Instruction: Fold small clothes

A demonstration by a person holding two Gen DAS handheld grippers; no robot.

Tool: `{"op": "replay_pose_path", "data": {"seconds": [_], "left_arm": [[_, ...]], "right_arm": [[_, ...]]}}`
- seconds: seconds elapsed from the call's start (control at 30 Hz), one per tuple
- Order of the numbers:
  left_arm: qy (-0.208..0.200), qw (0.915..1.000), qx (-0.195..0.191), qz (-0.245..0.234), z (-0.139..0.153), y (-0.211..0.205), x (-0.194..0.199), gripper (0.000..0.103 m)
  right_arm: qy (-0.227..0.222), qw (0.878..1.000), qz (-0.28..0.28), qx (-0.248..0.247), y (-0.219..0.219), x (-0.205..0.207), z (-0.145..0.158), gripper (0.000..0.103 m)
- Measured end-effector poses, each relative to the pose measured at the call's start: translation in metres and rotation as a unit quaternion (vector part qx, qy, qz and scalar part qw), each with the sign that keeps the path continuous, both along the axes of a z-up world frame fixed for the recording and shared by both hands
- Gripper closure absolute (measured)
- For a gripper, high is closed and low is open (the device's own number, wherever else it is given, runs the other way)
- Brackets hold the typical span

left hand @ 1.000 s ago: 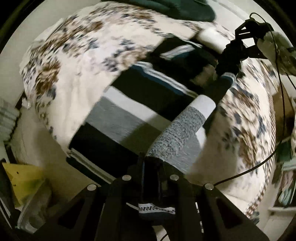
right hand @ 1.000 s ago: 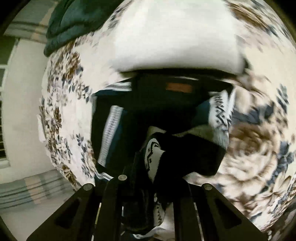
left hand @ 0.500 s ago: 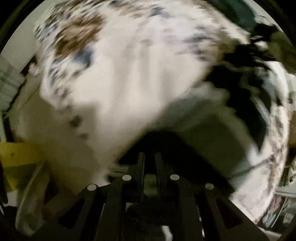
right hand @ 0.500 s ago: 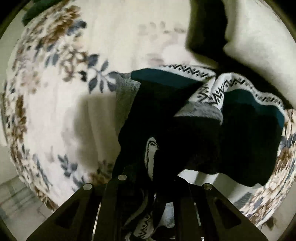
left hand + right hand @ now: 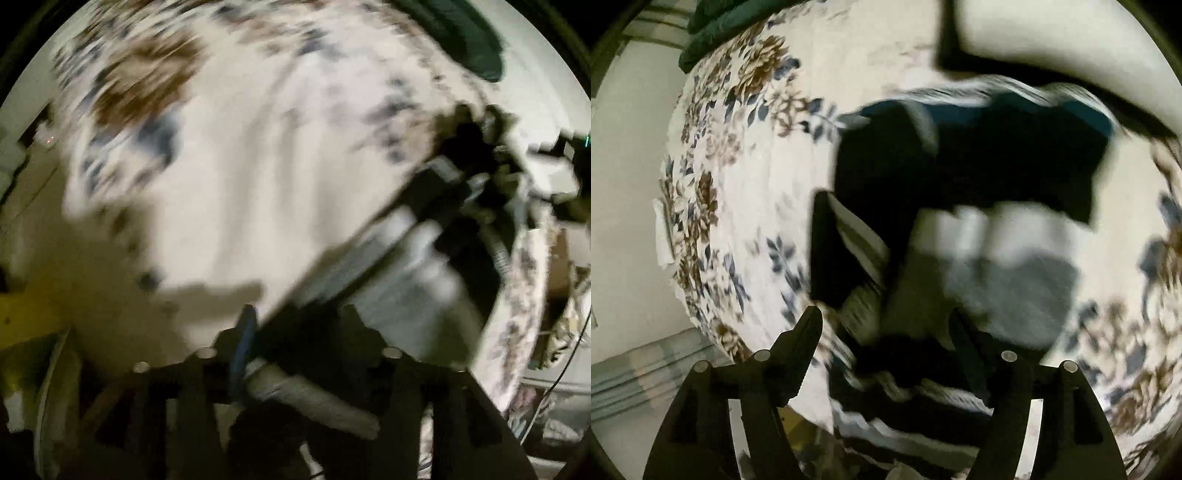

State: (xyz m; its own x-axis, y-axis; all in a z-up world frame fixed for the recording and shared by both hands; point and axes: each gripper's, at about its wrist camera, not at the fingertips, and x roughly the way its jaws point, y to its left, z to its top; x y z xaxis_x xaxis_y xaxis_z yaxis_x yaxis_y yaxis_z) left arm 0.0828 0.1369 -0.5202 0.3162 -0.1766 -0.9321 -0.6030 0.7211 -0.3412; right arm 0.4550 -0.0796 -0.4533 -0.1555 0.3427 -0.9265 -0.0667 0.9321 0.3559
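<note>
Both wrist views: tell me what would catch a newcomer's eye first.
The dark sweater with white and grey bands stands out first, lying crumpled across the flowered bedspread in the middle of the right wrist view. Next comes the right gripper, low in that view, its jaws opening with a fold of the sweater between them. In the blurred left wrist view, the left gripper is opening too, over the sweater's grey sleeve.

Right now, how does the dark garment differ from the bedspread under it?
The garment is black with grey and white bands; the bedspread is pale with brown and blue flowers. The garment lies bunched and folded; the bedspread is spread flat and far wider. Both are soft cloth.
</note>
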Motion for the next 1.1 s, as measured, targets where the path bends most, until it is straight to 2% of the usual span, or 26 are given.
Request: {"op": "replay_pose_path", "data": {"seconds": [0.07,0.2,0.43,0.67,0.73,0.77,0.8,0.93,0.97,1.1], "left_arm": [[-0.025,0.9996,-0.005,-0.013,0.011,-0.004,0.028,0.05],[-0.074,0.9957,0.008,-0.055,0.043,-0.018,0.109,0.05],[-0.091,0.9866,0.064,-0.12,0.067,-0.035,0.245,0.05],[-0.065,0.9759,0.081,-0.192,0.021,-0.064,0.37,0.051],[-0.069,0.9705,0.08,-0.217,0.008,-0.07,0.388,0.058],[-0.072,0.9668,0.085,-0.23,0.002,-0.073,0.395,0.091],[-0.065,0.9638,0.09,-0.242,-0.004,-0.074,0.403,0.097],[-0.093,0.9685,0.052,-0.225,0.001,-0.041,0.404,0.098],[-0.099,0.9713,0.03,-0.214,0.003,-0.024,0.403,0.098],[-0.087,0.9749,0.006,-0.205,-0.01,0.006,0.412,0.098]], "right_arm": [[-0.002,1.0,-0.014,0.001,-0.032,-0.012,0.002,0.03],[-0.024,0.999,-0.035,-0.019,-0.092,-0.022,-0.005,0.03],[-0.03,0.994,-0.103,0.002,-0.167,-0.012,-0.035,0.03],[-0.036,0.985,-0.155,0.059,-0.194,0.02,-0.043,0.03],[-0.037,0.983,-0.168,0.06,-0.194,0.032,-0.049,0.03],[-0.036,0.982,-0.175,0.057,-0.196,0.037,-0.053,0.03],[-0.035,0.981,-0.182,0.057,-0.197,0.042,-0.056,0.03],[-0.022,0.976,-0.206,0.071,-0.195,0.056,-0.071,0.031],[-0.021,0.975,-0.208,0.073,-0.193,0.058,-0.074,0.031],[-0.015,0.972,-0.223,0.072,-0.181,0.067,-0.092,0.033]]}}
